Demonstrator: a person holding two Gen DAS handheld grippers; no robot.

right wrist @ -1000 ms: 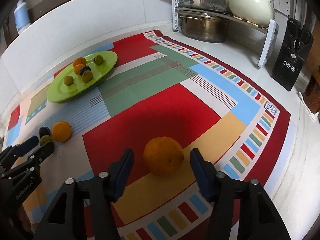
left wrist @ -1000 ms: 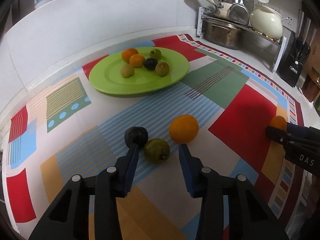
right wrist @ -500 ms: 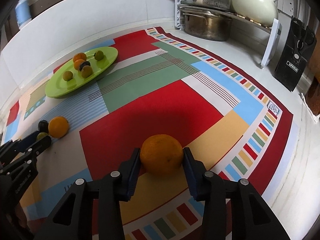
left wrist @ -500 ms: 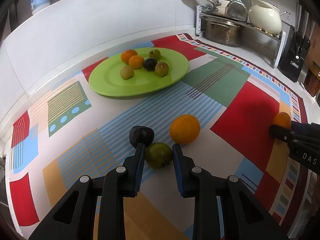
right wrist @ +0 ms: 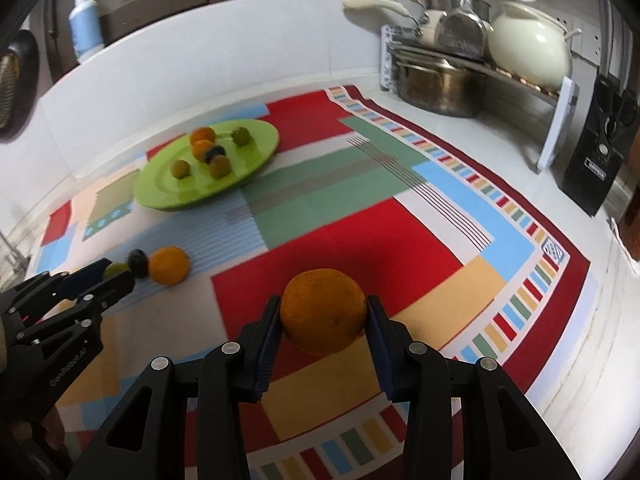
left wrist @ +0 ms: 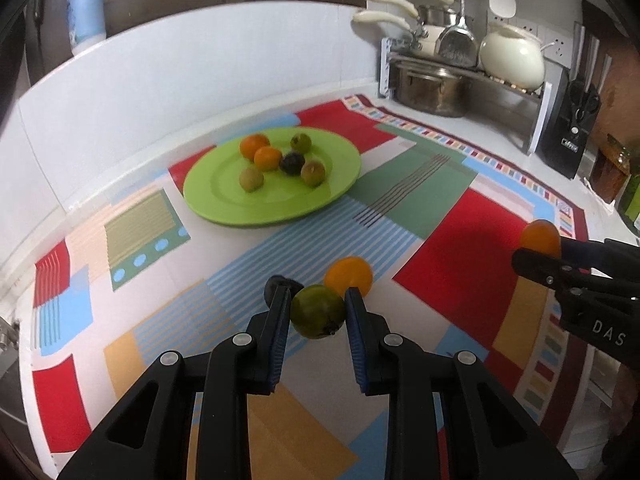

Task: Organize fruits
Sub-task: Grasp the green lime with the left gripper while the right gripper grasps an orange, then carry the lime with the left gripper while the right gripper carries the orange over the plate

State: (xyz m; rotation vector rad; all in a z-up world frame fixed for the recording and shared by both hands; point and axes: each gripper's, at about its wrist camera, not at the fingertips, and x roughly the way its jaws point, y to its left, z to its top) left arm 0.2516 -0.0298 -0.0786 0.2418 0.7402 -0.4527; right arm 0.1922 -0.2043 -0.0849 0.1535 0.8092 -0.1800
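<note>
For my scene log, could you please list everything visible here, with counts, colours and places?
Round green plate: one, far left of the patchwork mat, holding six small fruits, orange, green and dark.
Loose orange fruit: one, on the mat's striped patch.
Dark round fruit: one, beside it.
Multicoloured patchwork mat: one, covering the counter.
Metal dish rack: one, back right, with pots and a cream pot.
Black knife block: one, far right.
Blue-white pump bottle: one, back ledge.
Left claw: shut on a green round fruit.
Right claw: shut on a large orange.
</note>
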